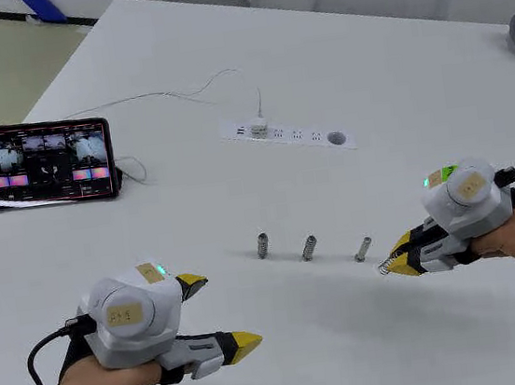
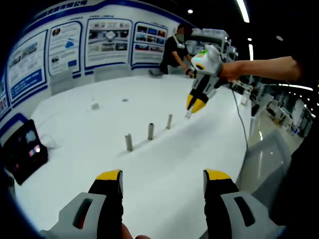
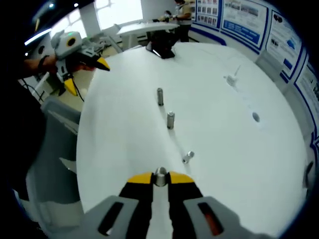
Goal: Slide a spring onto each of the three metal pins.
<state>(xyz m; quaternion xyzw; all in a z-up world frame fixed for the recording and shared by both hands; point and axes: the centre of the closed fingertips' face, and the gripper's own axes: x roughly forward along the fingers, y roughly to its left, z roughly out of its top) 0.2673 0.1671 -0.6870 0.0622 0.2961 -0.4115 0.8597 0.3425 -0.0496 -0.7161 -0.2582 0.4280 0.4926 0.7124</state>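
Head view: the white tabletop (image 1: pixel 223 65) takes up most of what you see. A tablet (image 1: pixel 45 162) is propped at its left with the screen lit, and a white power strip (image 1: pixel 288 135) lies flat farther back near the middle (a thin cable (image 1: pixel 161 95) runs from it toward the tablet).

Your left gripper (image 1: pixel 223 311) is low at the near left, its yellow-tipped jaws spread wide with nothing between them. In the left gripper view the two tips stand well apart over bare tabletop.

Your right gripper (image 1: pixel 393 265) is at the near right, jaws pinched together on a spring (image 1: pixel 384 269). The spring's free end sticks out past the yellow tips toward the pins. In the right gripper view it sits end-on between the closed tips.

Between your two grippers, closer to the right one, three pins stand in a short row on the tabletop: the left pin (image 1: pixel 262 245), the middle pin (image 1: pixel 309 248) and the right pin (image 1: pixel 363 249). The left pin and the middle pin look ribbed along their length. The right pin looks smoother and leans (too small to say more). The held spring is just beside the right pin, apart from it, and slightly nearer you.
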